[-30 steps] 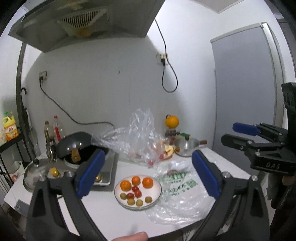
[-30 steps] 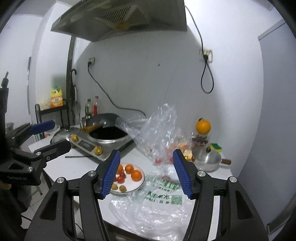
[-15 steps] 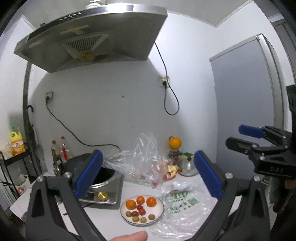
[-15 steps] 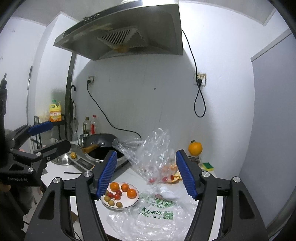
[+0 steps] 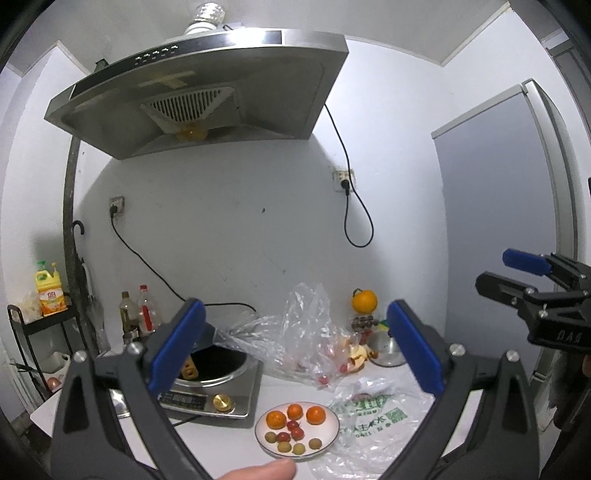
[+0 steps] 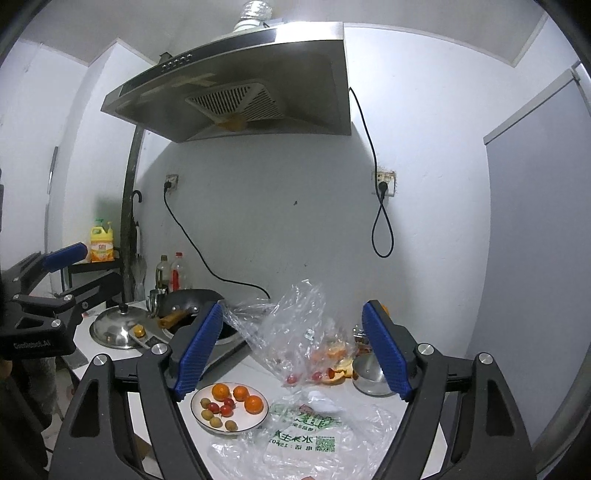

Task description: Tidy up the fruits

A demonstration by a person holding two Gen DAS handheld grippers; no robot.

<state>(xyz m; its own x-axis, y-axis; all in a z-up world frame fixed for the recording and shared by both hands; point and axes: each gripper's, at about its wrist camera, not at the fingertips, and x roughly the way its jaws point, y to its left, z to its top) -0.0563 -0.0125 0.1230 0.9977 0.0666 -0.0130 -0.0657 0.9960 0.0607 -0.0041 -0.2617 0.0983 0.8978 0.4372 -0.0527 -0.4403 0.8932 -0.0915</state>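
Countertop plate (image 5: 334, 430) of fruits sits below both open claws.

Left gripper (image 5: 295, 349): black angular frame, blue ribbed pads, silver screws.
Right gripper (image 6: 291, 349): same black-and-blue build.
Skin: bare fingertip (image 5: 258, 470), bottom edge.

white kitchen wall (image 5: 240, 229) beyond fingers; steel range hood (image 5: 207, 92) high above them, bulb (image 5: 205, 14) atop; wall socket (image 6: 384, 182) with looped black cord; grey door (image 5: 491, 221) right of fingers.
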